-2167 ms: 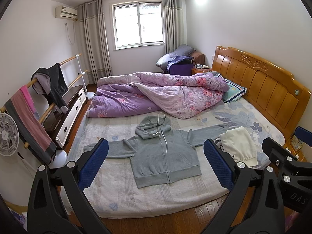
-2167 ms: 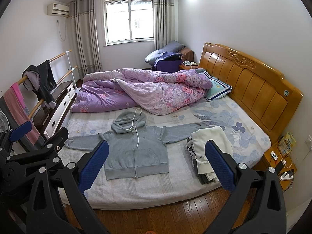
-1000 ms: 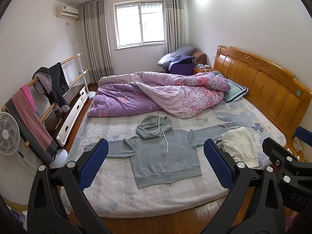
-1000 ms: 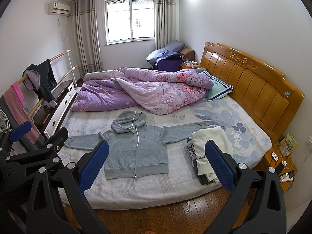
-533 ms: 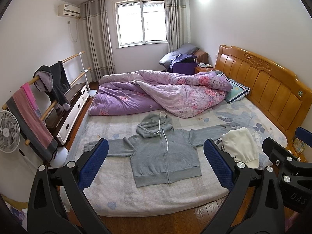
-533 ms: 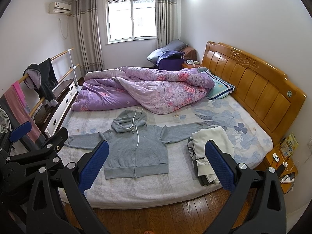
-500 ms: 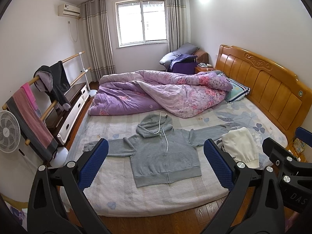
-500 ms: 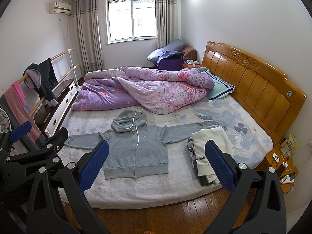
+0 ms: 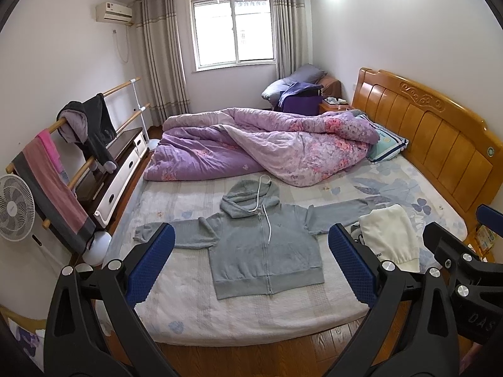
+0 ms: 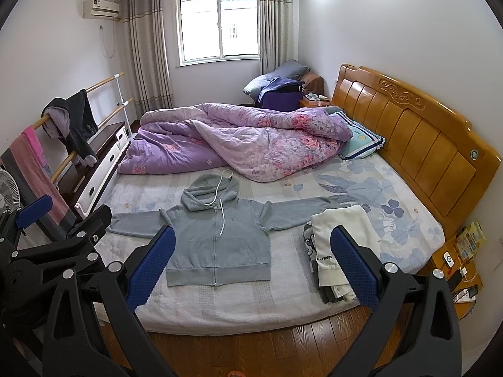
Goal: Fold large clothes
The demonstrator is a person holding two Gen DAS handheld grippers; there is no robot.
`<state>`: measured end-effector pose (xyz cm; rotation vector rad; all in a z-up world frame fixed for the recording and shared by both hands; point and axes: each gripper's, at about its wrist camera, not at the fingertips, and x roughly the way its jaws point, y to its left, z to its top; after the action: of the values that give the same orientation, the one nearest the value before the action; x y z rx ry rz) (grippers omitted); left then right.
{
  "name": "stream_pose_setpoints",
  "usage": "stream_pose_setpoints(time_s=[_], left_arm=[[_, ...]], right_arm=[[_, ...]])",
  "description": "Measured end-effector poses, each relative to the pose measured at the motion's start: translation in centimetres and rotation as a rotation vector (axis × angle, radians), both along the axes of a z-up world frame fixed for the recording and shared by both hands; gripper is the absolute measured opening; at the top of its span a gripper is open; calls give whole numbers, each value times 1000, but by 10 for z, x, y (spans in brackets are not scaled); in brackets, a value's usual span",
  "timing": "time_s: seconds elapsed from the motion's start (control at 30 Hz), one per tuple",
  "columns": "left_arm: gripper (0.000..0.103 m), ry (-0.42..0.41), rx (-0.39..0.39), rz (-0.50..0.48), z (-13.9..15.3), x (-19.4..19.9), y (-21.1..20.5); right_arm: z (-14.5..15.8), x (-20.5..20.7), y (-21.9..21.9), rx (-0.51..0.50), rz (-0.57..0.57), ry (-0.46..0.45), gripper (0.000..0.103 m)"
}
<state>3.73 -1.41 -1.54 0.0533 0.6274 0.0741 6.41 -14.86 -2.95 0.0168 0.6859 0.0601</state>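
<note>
**Hoodie laid out, fold not yet begun**

The grey hoodie [image 9: 267, 248] lies flat, zipped, sleeves spread, near the front edge of the bed [image 9: 251, 323], beside a folded stack [image 9: 389, 235]; the left gripper [image 9: 251, 264] and right gripper [image 10: 251, 264] hang wide apart, empty, short of it; next likely reaching down to pinch a sleeve

A grey zip-up hoodie [image 9: 265, 248] lies flat and face up on the near half of the bed, zipper closed, both sleeves stretched out to the sides, hood pointing toward the far side, white drawstring trailing over the chest. Just beside its right sleeve sits a stack of folded clothes [image 10: 338, 248], cream-white on top.
</note>
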Motion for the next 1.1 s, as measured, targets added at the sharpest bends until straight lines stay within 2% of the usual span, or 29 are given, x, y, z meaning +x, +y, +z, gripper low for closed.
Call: stream_pose_setpoints(time_s=[0.33,0.6,0.83,1.0,1.1], left_arm=[[98,59,20,15,-9,19,-12],[98,131,28,26,-27,52,2],[98,170,0,32,-50,102,41],[98,209,-12,22,-71,156,88],[98,255,-17,21,-90,195,126]], right_arm=[[-6,17,-12,28,24,36,95],[-24,48,-1,42,35,89,95],[-39,93,38,7,41,129,95],[-54,139,82,-18,40,166,95],[-72,176,120,-34,45,221,95]])
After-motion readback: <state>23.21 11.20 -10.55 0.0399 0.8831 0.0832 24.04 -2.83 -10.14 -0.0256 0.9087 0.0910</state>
